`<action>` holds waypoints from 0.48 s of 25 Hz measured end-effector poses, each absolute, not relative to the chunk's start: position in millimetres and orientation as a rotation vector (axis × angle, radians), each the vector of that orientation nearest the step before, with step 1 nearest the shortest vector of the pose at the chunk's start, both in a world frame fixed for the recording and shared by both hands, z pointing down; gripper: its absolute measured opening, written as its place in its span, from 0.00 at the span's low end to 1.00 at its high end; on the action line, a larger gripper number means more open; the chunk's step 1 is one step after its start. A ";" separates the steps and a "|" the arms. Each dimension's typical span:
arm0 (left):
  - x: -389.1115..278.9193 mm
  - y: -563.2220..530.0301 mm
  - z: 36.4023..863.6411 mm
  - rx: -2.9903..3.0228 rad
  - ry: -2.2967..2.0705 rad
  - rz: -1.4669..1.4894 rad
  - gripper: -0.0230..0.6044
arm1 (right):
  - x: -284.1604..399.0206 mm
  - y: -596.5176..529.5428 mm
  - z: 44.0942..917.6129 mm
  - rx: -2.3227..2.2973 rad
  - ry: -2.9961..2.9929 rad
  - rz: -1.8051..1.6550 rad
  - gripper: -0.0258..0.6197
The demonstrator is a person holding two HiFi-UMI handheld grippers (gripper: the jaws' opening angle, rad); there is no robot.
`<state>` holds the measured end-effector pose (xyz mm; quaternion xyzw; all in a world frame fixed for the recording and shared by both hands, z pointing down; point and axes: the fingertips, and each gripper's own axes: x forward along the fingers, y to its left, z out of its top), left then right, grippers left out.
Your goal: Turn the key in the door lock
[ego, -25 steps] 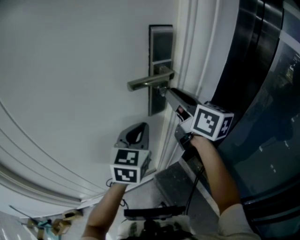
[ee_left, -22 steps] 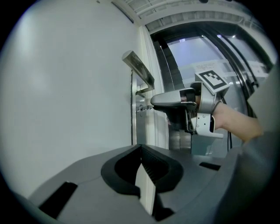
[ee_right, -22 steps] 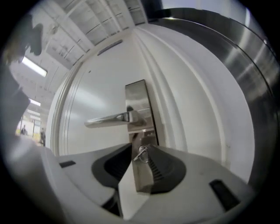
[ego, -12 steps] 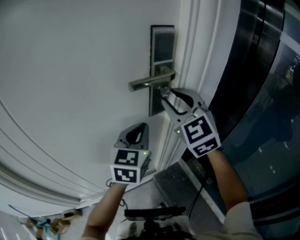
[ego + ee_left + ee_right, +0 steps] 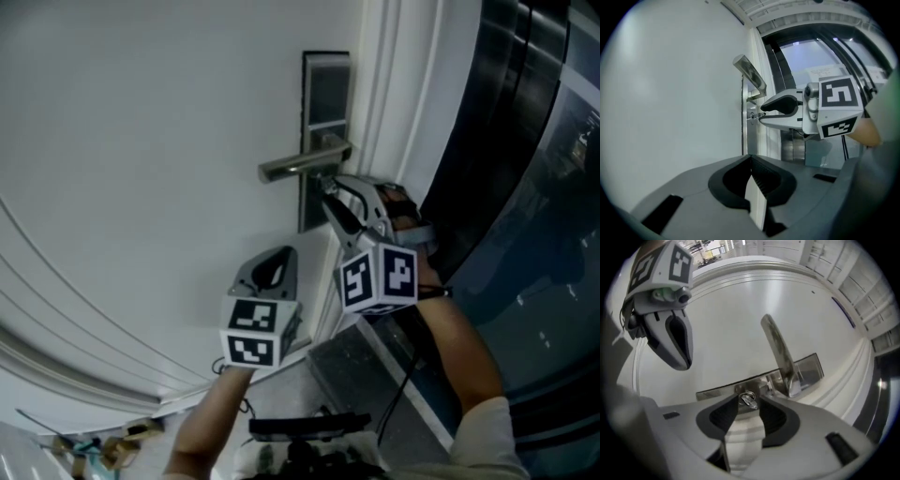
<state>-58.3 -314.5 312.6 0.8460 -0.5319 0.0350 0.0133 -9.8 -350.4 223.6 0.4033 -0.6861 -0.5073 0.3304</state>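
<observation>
A small metal key [image 5: 749, 399] with a ring sits in the lock of the steel plate [image 5: 324, 103] on the white door, just under the lever handle [image 5: 298, 166]. My right gripper [image 5: 330, 192] points at the lock. Its jaws have just been opening, and they now stand open with the key between the tips [image 5: 749, 401], the pads apart from it. In the left gripper view the right gripper [image 5: 762, 115] reaches the plate from the right. My left gripper [image 5: 272, 265] hangs lower and left of the lock, shut and empty, close to the door.
The white door frame [image 5: 380, 112] runs beside the lock plate, with dark glass panels [image 5: 525, 187] to its right. The lever handle [image 5: 780, 355] juts out just above my right gripper. Small clutter [image 5: 103, 448] lies on the floor at the lower left.
My right gripper has rolled about a quarter turn at the lock, so its marker cube has swung from the right side to below, and its jaws have spread. The left gripper has not moved.
</observation>
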 end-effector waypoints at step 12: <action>-61.9 -313.7 312.9 2.626 -1.657 0.107 0.06 | -13.3 -363.8 228.7 1.016 -1.490 -1.481 0.18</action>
